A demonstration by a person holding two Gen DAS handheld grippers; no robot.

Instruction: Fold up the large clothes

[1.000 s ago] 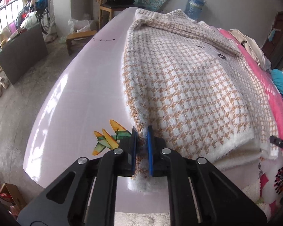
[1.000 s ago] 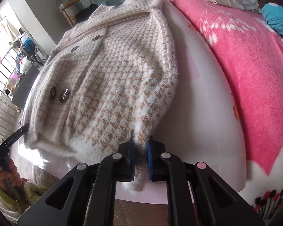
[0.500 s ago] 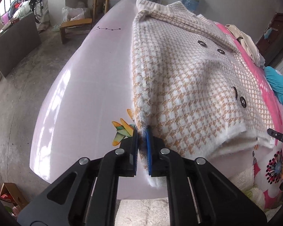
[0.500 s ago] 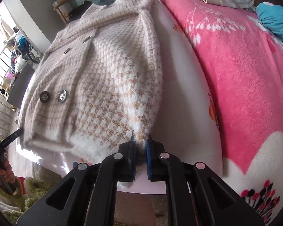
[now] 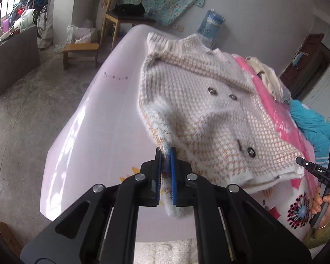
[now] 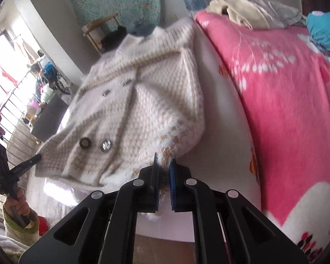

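The checked coat [image 5: 200, 114] lies buttons-up on the pale counter [image 5: 103, 132], just beside the pink blanket [image 6: 286, 101]. The left gripper [image 5: 165, 154] pinches one fluffy hem corner of the coat; the right gripper [image 6: 164, 160] pinches the other, both corners raised off the counter

The fuzzy hem of the houndstooth coat [image 5: 200, 118] vanishes between the blue pads of the left claw [image 5: 165, 171], and in the right wrist view its other hem corner is swallowed the same way by the right claw [image 6: 164, 176], so neither pinched edge can be seen. That right wrist view is motion-blurred across the coat and the pink blanket [image 6: 286, 101] beside it, leaving the weave and the upper buttons indistinct. Beyond the coat's collar, the blue water jug [image 5: 212, 25] is partly hidden, its label unreadable.
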